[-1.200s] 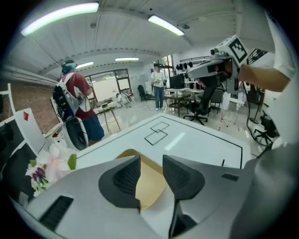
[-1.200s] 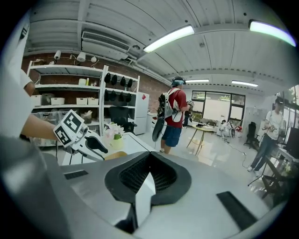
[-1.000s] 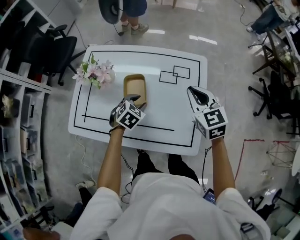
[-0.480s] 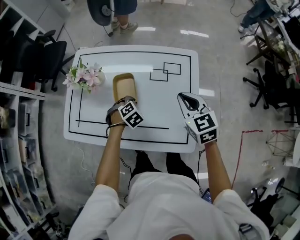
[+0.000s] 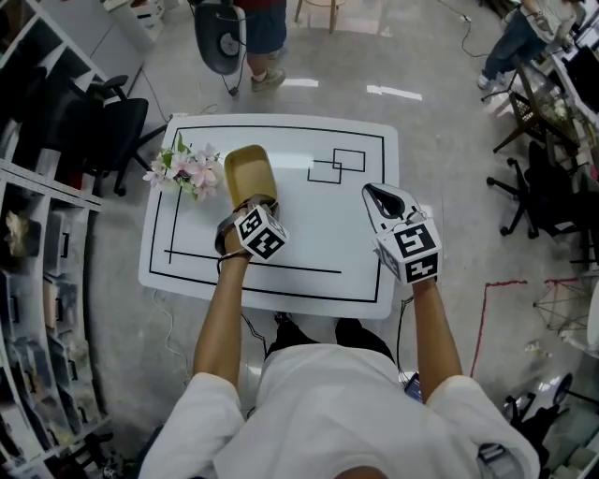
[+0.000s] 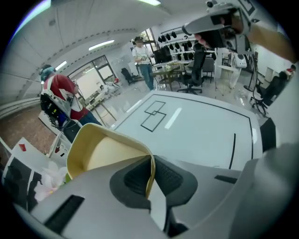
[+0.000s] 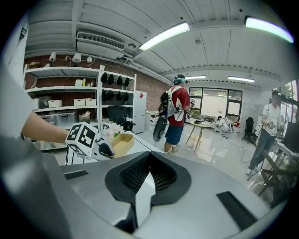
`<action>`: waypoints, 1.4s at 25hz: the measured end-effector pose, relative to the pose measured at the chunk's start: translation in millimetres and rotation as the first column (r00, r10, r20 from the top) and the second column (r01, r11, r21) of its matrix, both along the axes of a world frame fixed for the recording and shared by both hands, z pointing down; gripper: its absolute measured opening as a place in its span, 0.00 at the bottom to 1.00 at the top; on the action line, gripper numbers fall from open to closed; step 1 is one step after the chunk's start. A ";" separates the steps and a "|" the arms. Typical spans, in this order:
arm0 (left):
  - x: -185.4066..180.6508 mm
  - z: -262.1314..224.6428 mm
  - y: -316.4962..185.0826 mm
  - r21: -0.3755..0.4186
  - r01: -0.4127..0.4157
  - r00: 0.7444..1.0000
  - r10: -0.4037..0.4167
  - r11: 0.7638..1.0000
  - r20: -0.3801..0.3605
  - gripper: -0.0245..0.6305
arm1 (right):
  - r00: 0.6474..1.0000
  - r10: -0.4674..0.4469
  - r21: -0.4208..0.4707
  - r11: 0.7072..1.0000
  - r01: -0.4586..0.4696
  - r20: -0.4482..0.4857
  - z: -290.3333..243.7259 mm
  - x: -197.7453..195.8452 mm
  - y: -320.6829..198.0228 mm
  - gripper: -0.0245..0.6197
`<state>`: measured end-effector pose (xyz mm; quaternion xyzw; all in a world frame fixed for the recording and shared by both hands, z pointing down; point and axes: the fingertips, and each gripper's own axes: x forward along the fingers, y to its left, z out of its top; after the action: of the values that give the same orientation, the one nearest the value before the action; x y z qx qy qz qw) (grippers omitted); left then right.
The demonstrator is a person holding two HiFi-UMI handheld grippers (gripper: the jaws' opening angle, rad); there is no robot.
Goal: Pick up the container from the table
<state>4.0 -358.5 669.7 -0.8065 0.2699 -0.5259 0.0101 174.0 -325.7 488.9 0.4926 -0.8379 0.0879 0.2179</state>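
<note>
A tan, shallow container (image 5: 248,173) sits left of the white table's middle, with its near end tilted up. My left gripper (image 5: 251,200) has that near rim between its jaws, which are closing. In the left gripper view the thin wall of the container (image 6: 100,151) is pinched between the two dark pads of the left gripper (image 6: 150,175). My right gripper (image 5: 379,195) hovers over the table's right side, shut and empty. The right gripper (image 7: 149,163) looks across at the container (image 7: 120,141) and the left gripper (image 7: 100,149).
Pink and white flowers (image 5: 187,168) lie just left of the container. The table (image 5: 356,243) bears a black border line and two overlapping drawn rectangles (image 5: 335,165). A black office chair (image 5: 103,112) stands at the left, shelving behind it. A person (image 5: 253,28) stands beyond the far edge.
My left gripper has gone from open over the container to closed on its near rim, and that end has lifted. The right gripper has hardly moved.
</note>
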 end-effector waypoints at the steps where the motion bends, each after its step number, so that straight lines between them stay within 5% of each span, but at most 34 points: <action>1: -1.8 -13.4 -4.3 0.025 0.011 1.000 -0.010 1.000 -0.018 0.08 | 1.000 -0.002 0.014 1.000 0.002 0.003 -7.0 -2.8 -3.0 0.06; 11: -26.1 -152.8 -11.0 0.257 0.164 0.959 -0.093 0.952 -0.269 0.08 | 0.997 -0.071 0.161 0.984 0.073 -0.016 -77.2 -38.9 -7.8 0.06; 17: -59.7 -221.6 1.3 0.326 0.292 0.891 -0.132 0.899 -0.434 0.08 | 0.994 -0.098 0.229 0.967 0.108 -0.055 -108.6 -55.3 -1.1 0.06; 24: -83.5 -292.2 26.3 0.378 0.397 0.777 -0.087 0.837 -0.624 0.08 | 0.992 -0.110 0.304 0.945 0.122 -0.056 -142.6 -70.8 5.0 0.06; 35: -95.0 -335.5 54.6 0.475 0.400 0.772 -0.009 0.784 -0.636 0.08 | 0.988 -0.129 0.369 0.917 0.149 -0.080 -172.6 -82.9 21.4 0.06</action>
<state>-91.0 -303.9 334.2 -0.8501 0.4981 -0.1296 0.1112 91.1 -304.3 316.3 0.4665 -0.8659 -0.1025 0.1484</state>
